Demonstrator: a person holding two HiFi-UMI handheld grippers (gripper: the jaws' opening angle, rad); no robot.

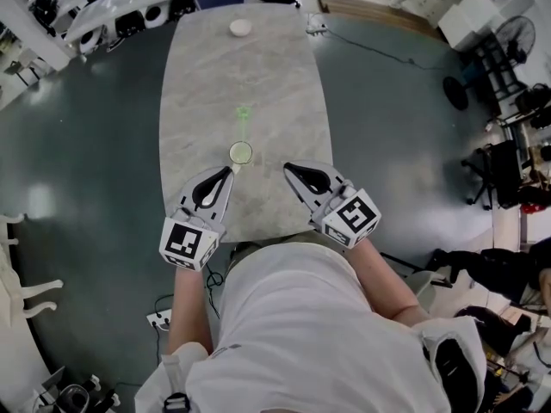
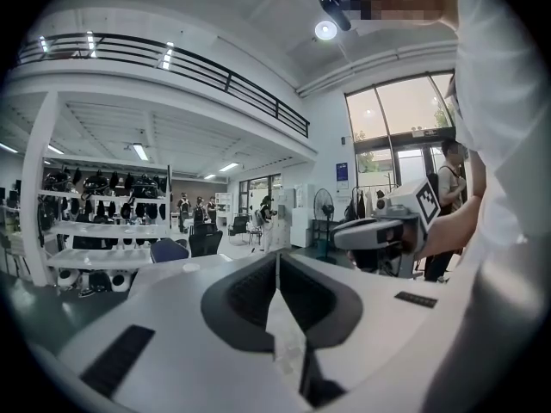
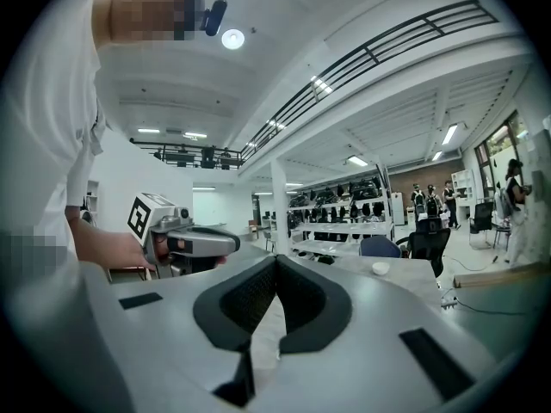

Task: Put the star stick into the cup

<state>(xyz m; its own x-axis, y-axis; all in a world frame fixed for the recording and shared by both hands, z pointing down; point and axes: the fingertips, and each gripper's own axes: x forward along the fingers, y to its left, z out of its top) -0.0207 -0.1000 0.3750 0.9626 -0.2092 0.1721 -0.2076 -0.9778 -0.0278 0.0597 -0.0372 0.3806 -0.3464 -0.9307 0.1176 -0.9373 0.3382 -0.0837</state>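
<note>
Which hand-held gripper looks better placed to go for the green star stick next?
Probably the left hand-held gripper: its shut tips sit right by the cup, and the star stick shows just beyond that cup. The right hand-held gripper, also shut, is farther off to the side.

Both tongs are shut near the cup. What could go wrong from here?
1. The left tongs sit close beside the cup; moving forward could tip it.
2. The star stick lies beyond the cup, so reaching for it may clip the cup.
3. The stick looks thin; shut tongs would only push it.
</note>
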